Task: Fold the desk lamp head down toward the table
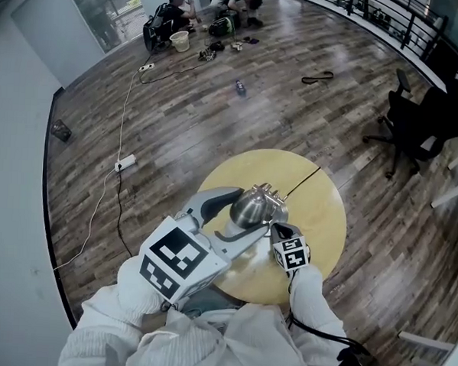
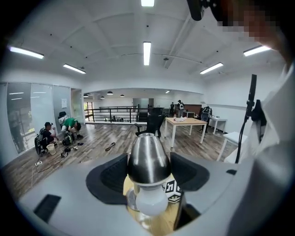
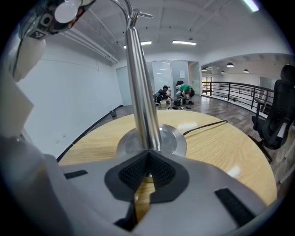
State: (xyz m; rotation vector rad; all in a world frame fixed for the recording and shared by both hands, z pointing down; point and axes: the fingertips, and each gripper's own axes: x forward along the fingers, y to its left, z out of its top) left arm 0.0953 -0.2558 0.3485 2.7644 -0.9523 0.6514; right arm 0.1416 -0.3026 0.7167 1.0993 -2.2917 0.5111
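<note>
A metal desk lamp stands on the round wooden table (image 1: 319, 221). Its silver lamp head (image 1: 252, 205) sits between the jaws of my left gripper (image 1: 246, 216). In the left gripper view the lamp head (image 2: 148, 159) fills the gap of the left gripper (image 2: 148, 174). Both black pads lie against its sides, and the white bulb (image 2: 150, 200) faces the camera. My right gripper (image 1: 277, 229) is lower, beside the lamp. Seen from the right gripper (image 3: 148, 162), the pads are closed on the upright pole (image 3: 140, 92) just above the round base (image 3: 173, 138).
A black cord (image 1: 302, 182) runs from the lamp across the table and off its far edge. An office chair (image 1: 416, 123) stands to the right on the wood floor. A power strip (image 1: 125, 163) with cable lies to the left. People (image 1: 215, 9) crouch far back.
</note>
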